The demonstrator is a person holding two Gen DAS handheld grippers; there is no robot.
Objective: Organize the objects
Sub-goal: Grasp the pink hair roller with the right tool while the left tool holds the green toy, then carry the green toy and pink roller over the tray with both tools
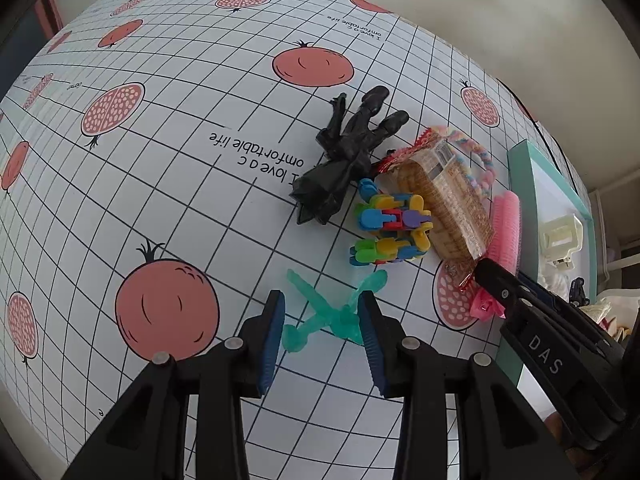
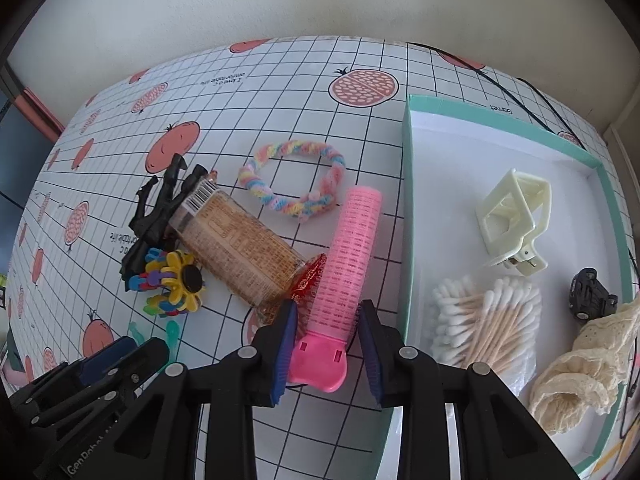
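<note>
My left gripper [image 1: 322, 318] is open, its blue pads on either side of a translucent green figure [image 1: 332, 312] lying on the tablecloth. My right gripper [image 2: 328, 322] is open around the handle end of a pink hair roller [image 2: 350, 248]; I cannot tell if the pads touch it. Beside the roller lie a clear packet of biscuits [image 2: 240, 252], a colourful block toy [image 2: 172, 284], a black toy figure [image 2: 154, 216] and a pastel braided ring [image 2: 292, 176]. A teal-rimmed box [image 2: 406, 200] to the right holds a cream hair claw [image 2: 512, 220], cotton swabs [image 2: 484, 316], a small black toy car [image 2: 592, 294] and cream lace fabric [image 2: 584, 364].
The table carries a grid cloth [image 1: 160, 200] printed with pomegranates. A wall runs behind the far edge. In the left wrist view the right gripper's black arm [image 1: 552, 344] reaches in from the right, near the box's edge [image 1: 520, 168].
</note>
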